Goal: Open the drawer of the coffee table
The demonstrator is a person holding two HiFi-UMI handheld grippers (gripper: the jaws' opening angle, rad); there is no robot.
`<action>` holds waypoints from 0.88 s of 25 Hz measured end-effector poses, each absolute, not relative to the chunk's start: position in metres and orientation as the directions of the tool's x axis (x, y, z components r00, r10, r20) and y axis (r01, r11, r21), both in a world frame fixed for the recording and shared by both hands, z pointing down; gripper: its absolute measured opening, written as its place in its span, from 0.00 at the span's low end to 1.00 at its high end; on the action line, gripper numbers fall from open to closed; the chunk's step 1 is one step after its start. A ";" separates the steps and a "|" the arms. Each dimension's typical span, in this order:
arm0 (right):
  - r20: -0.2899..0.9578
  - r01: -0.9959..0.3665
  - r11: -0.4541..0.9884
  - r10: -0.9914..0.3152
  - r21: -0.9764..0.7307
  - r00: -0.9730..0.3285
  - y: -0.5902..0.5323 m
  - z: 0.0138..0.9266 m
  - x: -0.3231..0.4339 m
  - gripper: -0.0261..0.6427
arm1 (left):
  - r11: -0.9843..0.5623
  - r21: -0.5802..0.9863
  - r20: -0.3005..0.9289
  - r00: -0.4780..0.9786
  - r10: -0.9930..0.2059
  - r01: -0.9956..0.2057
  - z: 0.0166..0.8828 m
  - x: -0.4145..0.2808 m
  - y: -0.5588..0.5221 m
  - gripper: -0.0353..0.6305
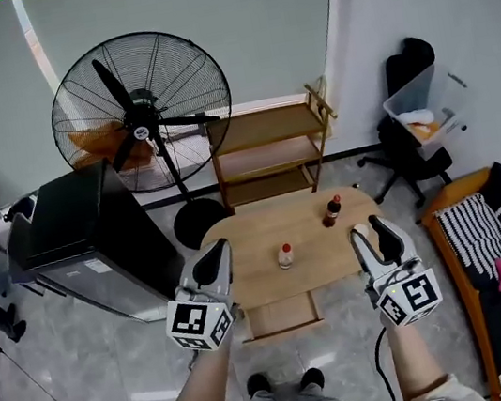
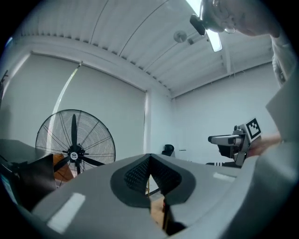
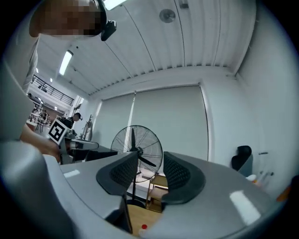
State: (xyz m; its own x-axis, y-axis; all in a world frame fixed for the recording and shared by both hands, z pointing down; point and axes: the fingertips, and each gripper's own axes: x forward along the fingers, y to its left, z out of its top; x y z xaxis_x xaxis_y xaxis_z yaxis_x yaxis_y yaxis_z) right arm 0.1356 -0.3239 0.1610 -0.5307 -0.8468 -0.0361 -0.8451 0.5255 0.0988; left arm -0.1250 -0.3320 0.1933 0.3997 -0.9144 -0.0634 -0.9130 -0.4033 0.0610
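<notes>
The person stands at the near side of the coffee table [image 1: 264, 283], both claws held up level over it and well clear of its top. The drawer [image 1: 282, 317] juts out of the table's near edge, at 6 o'clock from the table's middle and just ahead of the person's shoes; neither claw touches it.

The left claw [image 1: 214, 256] has its two pads pressed together at the tips with nothing between them. The right claw [image 1: 375, 233] stands partly open, a clear gap between its pads, and holds nothing.

On the table a small red-capped bottle [image 1: 285, 256] stands upright near the middle, and a dark bottle [image 1: 331, 212] stands upright at 1 o'clock from it.

Beyond the table a wooden shelf [image 1: 270, 148] stands at 12 o'clock and a big standing fan [image 1: 140, 108] at 11 o'clock. A black cabinet [image 1: 85, 237] sits at 9 o'clock, and a black chair [image 1: 412, 144] at 2 o'clock.
</notes>
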 end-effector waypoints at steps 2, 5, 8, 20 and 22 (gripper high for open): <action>-0.020 -0.878 0.467 -0.882 0.104 -0.471 -0.326 0.163 0.151 0.24 | -0.386 0.061 -0.061 0.383 -0.922 -0.920 0.190 -0.132 -0.332 0.05; -0.005 -0.909 0.402 -0.914 0.106 -0.405 -0.327 0.169 0.173 0.07 | -0.366 0.065 -0.057 0.363 -0.930 -0.928 0.190 -0.144 -0.334 0.05; -0.012 -0.912 0.398 -0.916 0.100 -0.401 -0.326 0.173 0.179 0.05 | -0.346 0.070 -0.055 0.343 -0.938 -0.935 0.193 -0.159 -0.335 0.05; -0.059 -0.919 0.379 -0.920 0.107 -0.386 -0.324 0.167 0.184 0.05 | -0.339 0.053 -0.038 0.337 -0.941 -0.939 0.192 -0.166 -0.321 0.05; -0.058 -0.920 0.376 -0.922 0.105 -0.384 -0.325 0.166 0.185 0.05 | -0.337 0.052 -0.041 0.335 -0.941 -0.940 0.191 -0.167 -0.319 0.05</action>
